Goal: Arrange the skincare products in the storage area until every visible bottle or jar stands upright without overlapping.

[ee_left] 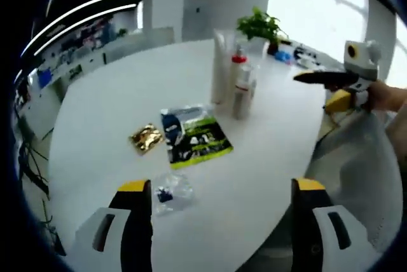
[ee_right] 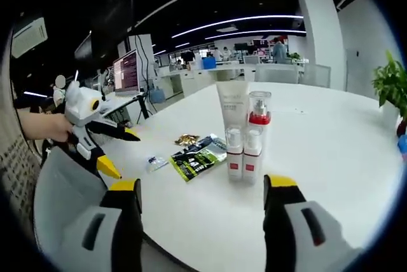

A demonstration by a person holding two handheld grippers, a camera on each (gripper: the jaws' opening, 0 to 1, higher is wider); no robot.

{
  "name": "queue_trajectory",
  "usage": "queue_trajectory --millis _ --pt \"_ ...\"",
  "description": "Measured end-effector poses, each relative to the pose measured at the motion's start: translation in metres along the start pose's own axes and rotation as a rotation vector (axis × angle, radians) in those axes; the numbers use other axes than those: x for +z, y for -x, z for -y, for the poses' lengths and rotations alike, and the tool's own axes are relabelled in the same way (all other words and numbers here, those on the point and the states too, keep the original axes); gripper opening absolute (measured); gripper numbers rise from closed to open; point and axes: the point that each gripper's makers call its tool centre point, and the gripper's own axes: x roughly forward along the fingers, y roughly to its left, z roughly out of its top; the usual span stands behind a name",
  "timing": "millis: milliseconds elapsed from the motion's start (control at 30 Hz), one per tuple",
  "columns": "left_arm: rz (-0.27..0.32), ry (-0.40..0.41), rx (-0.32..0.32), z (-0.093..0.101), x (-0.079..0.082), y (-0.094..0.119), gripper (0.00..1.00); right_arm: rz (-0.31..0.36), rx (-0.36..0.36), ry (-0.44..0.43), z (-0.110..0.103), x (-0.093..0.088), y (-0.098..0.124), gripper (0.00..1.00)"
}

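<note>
- The left gripper (ee_left: 222, 211) has its 2 yellow-tipped jaws spread wide with nothing between them, held over the near edge of the white round table (ee_left: 114, 94).
- The right gripper (ee_right: 202, 205) is likewise released, jaws apart and empty, pointing at the cluster of skincare products.
- In the right gripper view, the products stand upright together near the middle of the table: a tall white tube (ee_right: 233, 103), a clear bottle with a red collar (ee_right: 259, 113), and 2 small bottles with red bases (ee_right: 234, 154) in front, touching or nearly so.
- Left of the cluster lie flat sachets: a green-and-black packet (ee_right: 194, 161), a gold foil packet (ee_right: 186, 139) and a small clear packet (ee_right: 154, 163).
- In the left gripper view, the clear packet (ee_left: 170, 192) lies just beyond the left jaw.
- A potted plant (ee_left: 259, 26) stands at the table's far side.
</note>
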Motion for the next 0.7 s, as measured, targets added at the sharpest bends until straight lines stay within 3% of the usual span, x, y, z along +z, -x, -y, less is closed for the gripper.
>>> queue_trajectory --millis 333,700 --pt "0.027 0.077 0.074 -0.006 -0.013 0.028 0.91 0.017 0.016 -0.002 -0.007 0.004 0.008 0.78" --pt "0.019 0.088 0.098 -0.002 -0.022 0.036 0.91 0.01 0.02 0.014 -0.012 0.001 0.01 0.77"
